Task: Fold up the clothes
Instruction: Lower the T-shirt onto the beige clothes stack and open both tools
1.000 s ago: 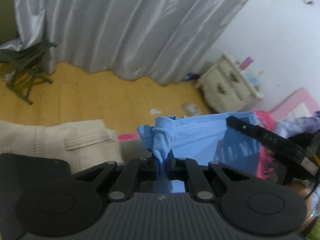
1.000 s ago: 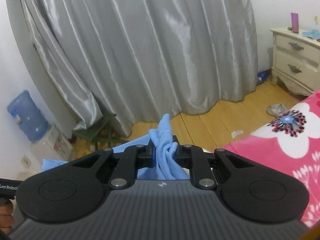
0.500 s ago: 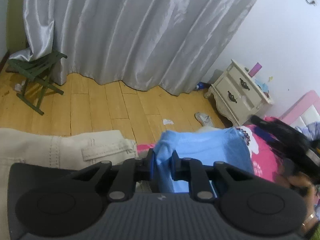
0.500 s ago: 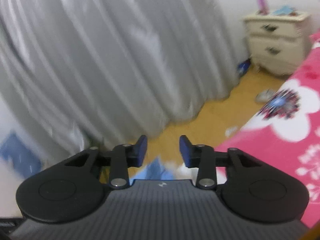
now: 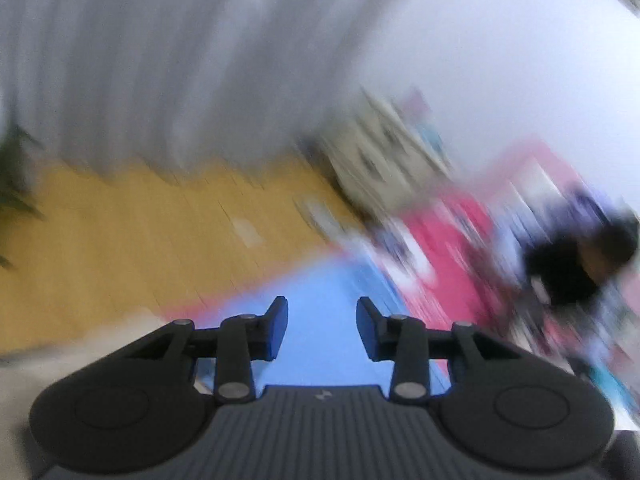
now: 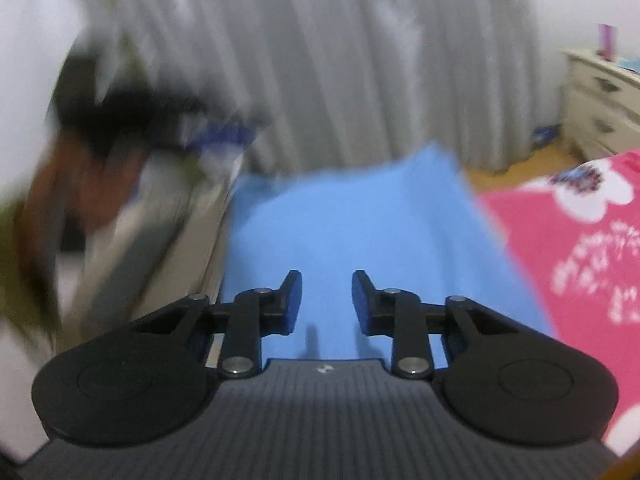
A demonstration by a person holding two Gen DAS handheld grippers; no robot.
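Note:
A light blue garment point(image 6: 352, 224) lies spread flat on the pink flowered bedspread point(image 6: 576, 240). In the right wrist view my right gripper point(image 6: 326, 300) hovers over its near part; its jaws are closing with nothing between them. The left wrist view is heavily blurred: my left gripper point(image 5: 322, 326) is above the same blue garment point(image 5: 320, 292), its jaws opening and empty. The other gripper and the hand holding it show as a dark smear at the left of the right wrist view.
A beige garment point(image 5: 72, 344) lies at the left of the blue one. A cream nightstand point(image 6: 600, 100) stands at the right by the grey curtain point(image 6: 340, 60). Wooden floor point(image 5: 140, 240) lies beyond the bed's edge.
Both grippers let go of the bunched blue cloth they were pinching. The garment now lies flat on the bed. The right gripper swung sideways, and the left rose and turned.

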